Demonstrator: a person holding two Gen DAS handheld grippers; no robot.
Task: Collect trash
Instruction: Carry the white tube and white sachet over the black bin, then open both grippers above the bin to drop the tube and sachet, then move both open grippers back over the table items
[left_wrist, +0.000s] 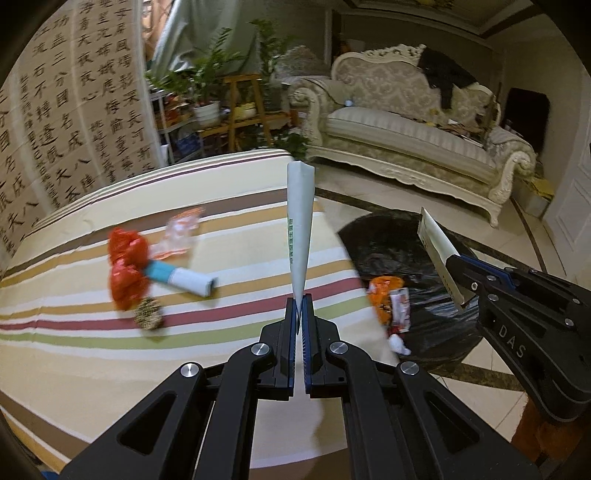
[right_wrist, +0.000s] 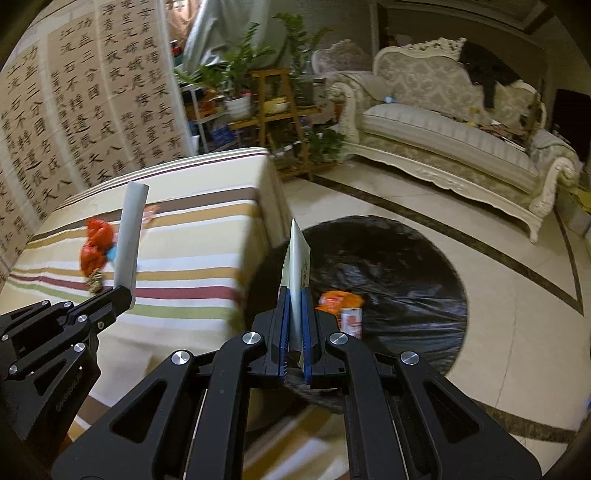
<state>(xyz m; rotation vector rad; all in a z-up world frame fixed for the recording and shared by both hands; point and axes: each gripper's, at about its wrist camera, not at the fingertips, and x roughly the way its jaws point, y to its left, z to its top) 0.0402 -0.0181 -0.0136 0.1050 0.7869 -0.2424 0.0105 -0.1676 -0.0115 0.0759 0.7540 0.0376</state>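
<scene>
My left gripper (left_wrist: 299, 306) is shut on a folded white paper (left_wrist: 300, 229) with green print, held upright over the striped table (left_wrist: 92, 354). My right gripper (right_wrist: 294, 295) is shut on a white card (right_wrist: 297, 258), held over the edge of a black trash bag (right_wrist: 388, 266) spread on the floor. In the bag lie an orange wrapper (right_wrist: 340, 299) and a red-and-white packet (right_wrist: 351, 321). On the table lie a red plastic bag (left_wrist: 127, 266), a clear wrapper (left_wrist: 181, 232), a blue-and-white tube (left_wrist: 184, 278) and a brown speckled lump (left_wrist: 147, 314). The left wrist view shows the right gripper (left_wrist: 461, 273) at its right.
A cream sofa (left_wrist: 406, 125) stands at the back right across the tiled floor (right_wrist: 517, 332). A wooden plant stand (left_wrist: 243, 110) with potted plants is behind the table. A screen with calligraphy (left_wrist: 66, 122) closes off the left side.
</scene>
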